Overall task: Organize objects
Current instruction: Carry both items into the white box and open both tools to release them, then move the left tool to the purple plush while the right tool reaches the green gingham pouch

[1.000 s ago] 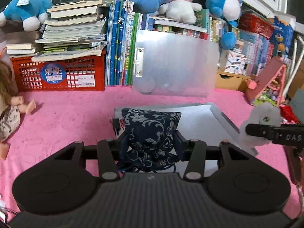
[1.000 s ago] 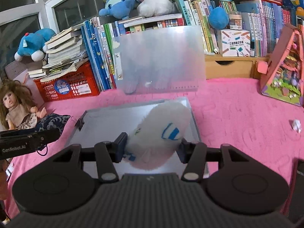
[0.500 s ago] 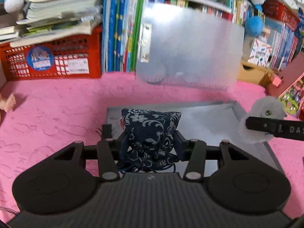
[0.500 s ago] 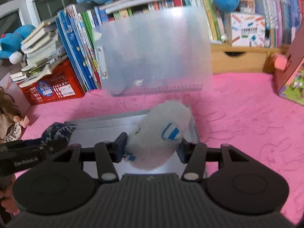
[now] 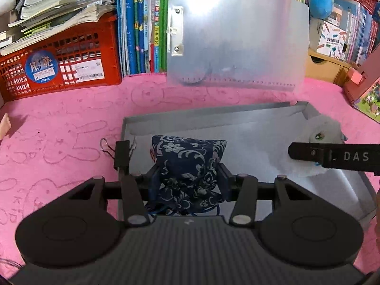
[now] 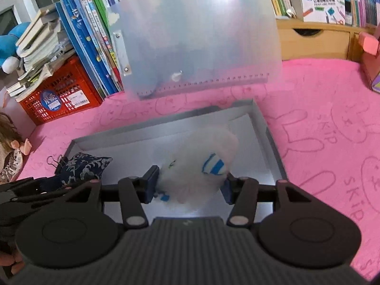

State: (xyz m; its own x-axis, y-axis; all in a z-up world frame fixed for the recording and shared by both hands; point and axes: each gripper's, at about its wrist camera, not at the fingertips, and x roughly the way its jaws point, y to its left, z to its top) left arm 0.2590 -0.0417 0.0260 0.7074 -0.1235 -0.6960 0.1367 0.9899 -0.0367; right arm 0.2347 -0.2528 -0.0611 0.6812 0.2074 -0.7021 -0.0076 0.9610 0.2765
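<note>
My left gripper (image 5: 188, 178) is shut on a dark blue floral cloth pouch (image 5: 187, 161), held over the left part of a shallow grey box (image 5: 209, 116). My right gripper (image 6: 191, 182) is shut on a white fluffy plush toy (image 6: 201, 159) with blue markings, over the right part of the same grey box (image 6: 268, 130). In the left wrist view the plush toy (image 5: 318, 140) and a finger of the right gripper (image 5: 332, 155) show at the right. In the right wrist view the pouch (image 6: 83, 166) shows at the left.
The box's translucent lid (image 5: 237, 38) stands up behind it. A black binder clip (image 5: 122, 152) sits on the box's left rim. A red crate (image 5: 59, 64) with books, upright books (image 5: 140, 23) and a wooden drawer unit (image 6: 313, 40) line the back of the pink mat (image 6: 320, 123). A doll (image 6: 11, 152) lies at the left.
Both grippers have moved forward and down toward the grey box, which now looks larger and closer. The pouch and plush toy stay gripped.
</note>
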